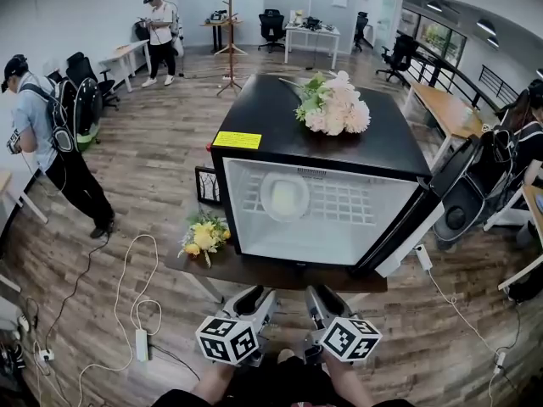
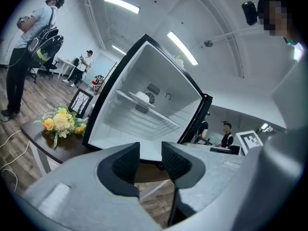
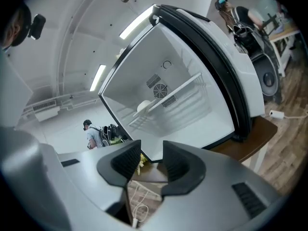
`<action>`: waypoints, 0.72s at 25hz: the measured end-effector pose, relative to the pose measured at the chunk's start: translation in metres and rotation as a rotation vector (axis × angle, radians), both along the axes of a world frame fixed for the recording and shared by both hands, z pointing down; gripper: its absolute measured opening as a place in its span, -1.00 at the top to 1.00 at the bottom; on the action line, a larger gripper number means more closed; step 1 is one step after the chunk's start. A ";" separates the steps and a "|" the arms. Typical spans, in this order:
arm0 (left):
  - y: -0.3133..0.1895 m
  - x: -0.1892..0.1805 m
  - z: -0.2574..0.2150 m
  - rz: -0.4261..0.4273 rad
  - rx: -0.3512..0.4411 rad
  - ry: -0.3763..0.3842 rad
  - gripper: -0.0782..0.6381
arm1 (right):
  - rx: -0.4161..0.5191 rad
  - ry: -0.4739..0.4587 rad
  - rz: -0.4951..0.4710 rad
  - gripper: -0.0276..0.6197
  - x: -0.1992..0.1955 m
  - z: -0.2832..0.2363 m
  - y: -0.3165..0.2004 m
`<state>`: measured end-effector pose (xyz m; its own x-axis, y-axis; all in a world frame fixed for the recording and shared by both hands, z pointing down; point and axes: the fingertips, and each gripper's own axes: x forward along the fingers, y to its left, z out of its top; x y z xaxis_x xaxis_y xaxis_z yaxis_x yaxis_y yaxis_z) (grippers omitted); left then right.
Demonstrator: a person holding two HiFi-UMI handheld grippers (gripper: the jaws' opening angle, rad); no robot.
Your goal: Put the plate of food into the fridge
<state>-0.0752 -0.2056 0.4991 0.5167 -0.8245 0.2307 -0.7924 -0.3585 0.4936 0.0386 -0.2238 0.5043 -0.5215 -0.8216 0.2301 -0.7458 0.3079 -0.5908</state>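
The plate (image 1: 284,196) sits on the wire shelf (image 1: 361,202) inside the fridge (image 1: 339,242), just left of the frame's centre, so I judge the placing done. The door (image 1: 414,220) hangs open at the right, leaving the interior reachable. My left gripper (image 1: 254,298) and right gripper (image 1: 321,299) hang low at the bottom edge, in front of the counter (image 1: 254,271). Both have fingers apart and hold nothing. Only closing the door looks left.

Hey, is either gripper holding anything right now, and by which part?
Nothing is held. The left gripper and the right gripper both show jaws apart with nothing between them; the plate sits inside the fridge.
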 end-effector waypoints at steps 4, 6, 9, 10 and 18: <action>0.004 0.001 0.013 0.001 -0.031 -0.036 0.42 | 0.028 0.134 -0.017 0.46 -0.004 0.015 0.002; 0.006 0.000 0.017 -0.008 -0.031 -0.055 0.45 | 0.030 0.174 -0.013 0.51 -0.003 0.020 0.003; 0.008 -0.003 0.020 -0.016 -0.019 -0.068 0.55 | 0.032 0.209 -0.011 0.67 -0.003 0.025 0.004; 0.008 -0.004 0.022 -0.019 -0.022 -0.065 0.61 | 0.040 0.222 -0.018 0.68 -0.004 0.026 0.004; 0.004 -0.008 0.032 -0.027 -0.035 -0.074 0.74 | 0.073 0.267 0.017 0.84 0.002 0.024 -0.002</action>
